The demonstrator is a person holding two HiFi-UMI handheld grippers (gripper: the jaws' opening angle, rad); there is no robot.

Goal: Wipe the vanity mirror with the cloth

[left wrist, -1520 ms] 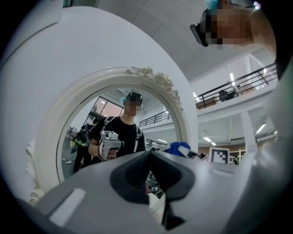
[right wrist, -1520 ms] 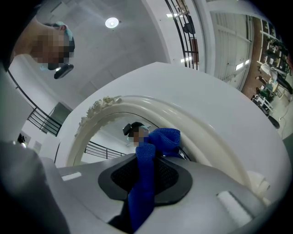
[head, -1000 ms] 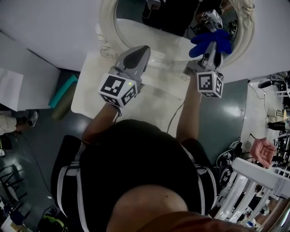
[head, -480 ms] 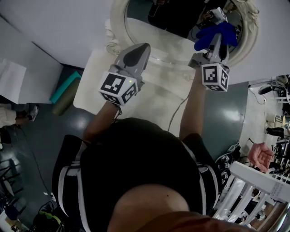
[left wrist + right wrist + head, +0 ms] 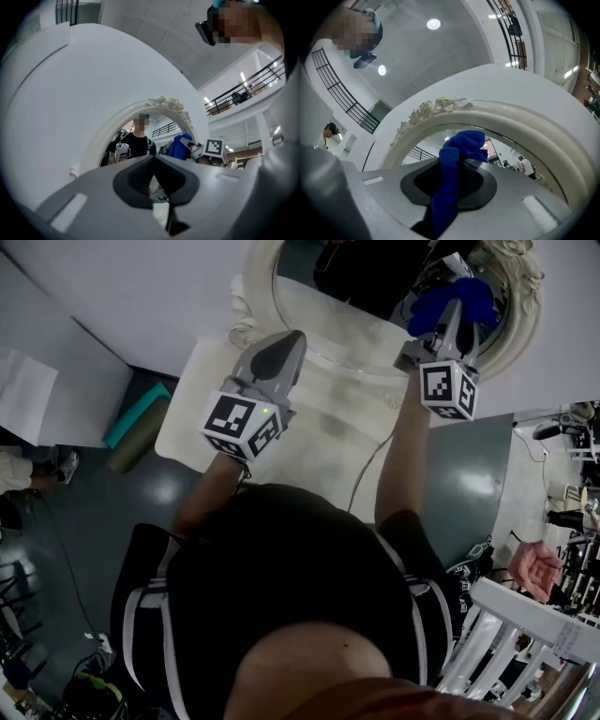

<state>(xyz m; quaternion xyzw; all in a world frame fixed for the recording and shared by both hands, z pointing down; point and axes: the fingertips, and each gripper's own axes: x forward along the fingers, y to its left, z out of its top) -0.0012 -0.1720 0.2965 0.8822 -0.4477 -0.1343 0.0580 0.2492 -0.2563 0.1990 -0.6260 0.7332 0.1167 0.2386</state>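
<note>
The oval vanity mirror [image 5: 511, 329] has an ornate white frame and stands on a white table [image 5: 187, 413] against the wall. My right gripper [image 5: 453, 307] is shut on a blue cloth [image 5: 452, 298], which is pressed to the right part of the glass; the cloth [image 5: 457, 154] bunches out between the jaws right before the mirror [image 5: 511, 123]. My left gripper [image 5: 281, 348] is shut with nothing in it, held above the table just in front of the mirror's lower left edge. The left gripper view faces the mirror [image 5: 119, 122], with the blue cloth [image 5: 179, 146] to the right.
A cable [image 5: 361, 479] runs across the tabletop. A teal box [image 5: 136, 420] lies on the floor to the left of the table. A white railing [image 5: 497, 634] and another person's hand [image 5: 536, 568] are at the lower right.
My right gripper with the cloth has moved slightly right and up across the mirror glass. The left gripper has hardly moved.
</note>
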